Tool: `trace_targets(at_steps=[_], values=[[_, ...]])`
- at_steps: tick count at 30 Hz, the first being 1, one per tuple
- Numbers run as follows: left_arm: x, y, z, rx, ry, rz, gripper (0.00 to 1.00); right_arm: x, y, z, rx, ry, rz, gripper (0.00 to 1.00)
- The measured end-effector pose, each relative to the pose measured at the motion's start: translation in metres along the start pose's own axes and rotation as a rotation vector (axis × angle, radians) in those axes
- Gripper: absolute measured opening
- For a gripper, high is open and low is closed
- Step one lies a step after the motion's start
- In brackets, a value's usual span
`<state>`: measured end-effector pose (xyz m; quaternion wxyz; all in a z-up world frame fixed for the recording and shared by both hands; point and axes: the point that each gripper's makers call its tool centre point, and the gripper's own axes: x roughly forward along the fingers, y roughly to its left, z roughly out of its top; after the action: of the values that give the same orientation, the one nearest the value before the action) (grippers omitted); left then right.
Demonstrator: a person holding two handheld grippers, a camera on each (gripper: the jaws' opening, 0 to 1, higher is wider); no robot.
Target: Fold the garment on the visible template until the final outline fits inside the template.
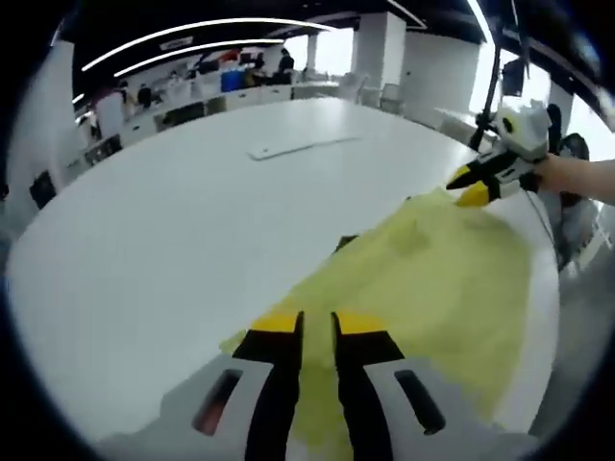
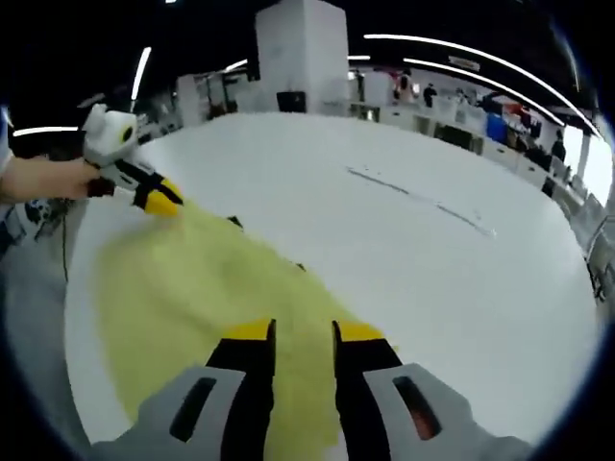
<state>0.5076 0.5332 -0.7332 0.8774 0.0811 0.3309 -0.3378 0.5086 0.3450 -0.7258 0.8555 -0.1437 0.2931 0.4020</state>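
A: Where is the garment (image 1: 423, 279)?

B: Spread yellow on the white table (image 1: 173, 221), running from 6 toward 2 o'clock in the left gripper view.

A: And the left gripper (image 1: 317, 322)?

B: Low at 6 o'clock, jaws nearly together over the cloth's edge; a grip I cannot tell.

A: The right gripper (image 2: 303, 331)?

B: The same pose at 6 o'clock. Its tips meet the far corner at 2 o'clock in the left gripper view, a hand (image 1: 567, 173) behind.

left gripper (image 1: 317, 322): grey body; black fingers (image 1: 279, 384); yellow tips | right gripper (image 2: 303, 331): same
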Motion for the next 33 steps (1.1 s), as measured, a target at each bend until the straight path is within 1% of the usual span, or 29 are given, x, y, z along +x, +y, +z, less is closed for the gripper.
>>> trace_targets(at_steps=[2, 4, 7, 10, 14, 17, 21, 23, 25, 29, 32, 33], values=[[0.005, -0.001, 0.004, 0.014, -0.001, -0.002, 0.17, 0.006, 0.004, 0.007, -0.033, -0.001, 0.039, 0.23], [0.012, -0.001, 0.009, 0.041, 0.000, -0.010, 0.17, 0.013, 0.006, 0.018, -0.055, -0.011, 0.077, 0.23], [0.021, 0.003, 0.013, 0.054, 0.008, -0.006, 0.17, 0.021, 0.007, 0.024, -0.085, -0.005, 0.112, 0.23], [0.025, 0.001, 0.012, 0.069, 0.030, -0.017, 0.18, 0.029, 0.013, 0.025, -0.109, 0.012, 0.155, 0.23], [0.026, -0.002, 0.010, 0.095, 0.039, -0.038, 0.17, 0.036, 0.020, 0.022, -0.131, 0.029, 0.198, 0.23], [0.028, -0.002, 0.008, 0.104, 0.046, -0.047, 0.16, 0.041, 0.020, 0.019, -0.132, 0.039, 0.208, 0.22], [0.031, -0.001, 0.004, 0.112, 0.068, -0.051, 0.14, 0.047, 0.017, 0.013, -0.120, 0.058, 0.211, 0.20], [0.032, -0.001, 0.002, 0.114, 0.077, -0.056, 0.12, 0.048, 0.017, 0.008, -0.149, 0.078, 0.209, 0.18], [0.034, -0.001, 0.000, 0.121, 0.085, -0.054, 0.11, 0.048, 0.016, 0.002, -0.182, 0.103, 0.207, 0.14], [0.037, 0.000, -0.003, 0.119, 0.096, -0.053, 0.07, 0.049, 0.014, 0.001, -0.197, 0.101, 0.190, 0.04], [0.038, -0.001, -0.002, 0.126, 0.094, -0.053, 0.03, 0.050, 0.014, 0.001, -0.212, 0.103, 0.183, 0.03], [0.038, -0.001, -0.002, 0.137, 0.095, -0.050, 0.00, 0.051, 0.015, 0.000, -0.221, 0.103, 0.180, 0.03]])
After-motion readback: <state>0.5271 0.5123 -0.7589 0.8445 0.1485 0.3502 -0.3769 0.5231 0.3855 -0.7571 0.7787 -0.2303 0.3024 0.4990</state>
